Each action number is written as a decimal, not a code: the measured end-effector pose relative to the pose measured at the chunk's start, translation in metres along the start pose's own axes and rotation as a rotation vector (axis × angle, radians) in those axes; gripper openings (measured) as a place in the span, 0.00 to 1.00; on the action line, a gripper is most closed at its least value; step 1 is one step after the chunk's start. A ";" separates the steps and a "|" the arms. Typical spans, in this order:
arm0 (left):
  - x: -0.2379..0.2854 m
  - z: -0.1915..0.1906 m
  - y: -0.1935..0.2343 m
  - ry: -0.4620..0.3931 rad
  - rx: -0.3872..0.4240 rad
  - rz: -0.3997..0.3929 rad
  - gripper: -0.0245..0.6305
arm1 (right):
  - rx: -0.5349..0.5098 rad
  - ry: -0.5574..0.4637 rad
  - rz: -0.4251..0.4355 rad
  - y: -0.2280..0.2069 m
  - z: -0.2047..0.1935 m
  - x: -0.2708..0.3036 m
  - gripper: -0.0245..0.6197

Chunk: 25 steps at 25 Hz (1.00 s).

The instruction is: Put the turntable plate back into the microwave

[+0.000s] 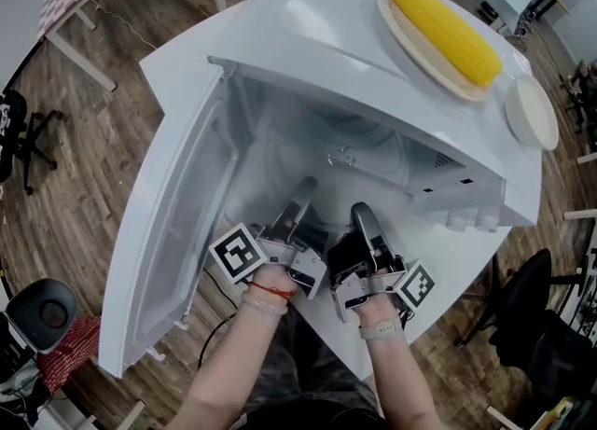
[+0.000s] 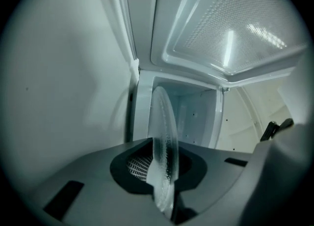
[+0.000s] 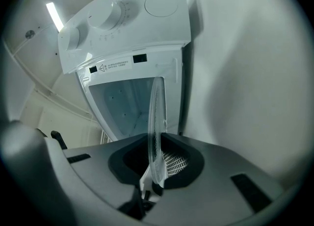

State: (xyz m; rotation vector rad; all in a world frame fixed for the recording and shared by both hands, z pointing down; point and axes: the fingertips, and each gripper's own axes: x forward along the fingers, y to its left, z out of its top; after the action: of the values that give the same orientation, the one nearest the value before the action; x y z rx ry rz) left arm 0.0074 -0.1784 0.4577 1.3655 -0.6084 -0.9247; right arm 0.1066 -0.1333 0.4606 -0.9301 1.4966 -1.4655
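The clear glass turntable plate (image 2: 164, 141) stands edge-on between the jaws of my left gripper (image 2: 166, 181), which is shut on its rim. My right gripper (image 3: 154, 171) is shut on the same plate (image 3: 156, 127) at another part of the rim. In the head view both grippers, left (image 1: 300, 197) and right (image 1: 362, 221), reach side by side into the mouth of the white microwave (image 1: 326, 18); the plate is hard to make out there. The microwave's door (image 1: 168, 251) hangs open to the left. The cavity (image 2: 196, 117) lies straight ahead of the plate.
On top of the microwave lies a corn cob (image 1: 446, 32) on an oval plate, with a small white dish (image 1: 532, 111) beside it. The control panel with two knobs (image 3: 122, 19) sits beside the opening. Black chairs (image 1: 522, 307) and a red checked cloth (image 1: 65, 353) stand on the wooden floor.
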 end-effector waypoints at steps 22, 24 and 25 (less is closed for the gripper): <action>0.003 -0.004 0.004 0.019 -0.007 0.006 0.10 | 0.013 -0.035 -0.025 -0.009 0.010 0.017 0.11; 0.003 -0.005 0.004 0.030 -0.005 0.008 0.10 | 0.014 -0.036 -0.027 -0.010 0.011 0.017 0.11; 0.003 -0.006 0.004 0.039 -0.003 0.008 0.10 | 0.015 -0.036 -0.029 -0.010 0.012 0.018 0.11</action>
State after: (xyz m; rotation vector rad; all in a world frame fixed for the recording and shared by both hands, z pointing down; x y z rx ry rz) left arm 0.0145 -0.1779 0.4601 1.3740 -0.5822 -0.8900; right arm 0.1103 -0.1550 0.4695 -0.9674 1.4505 -1.4711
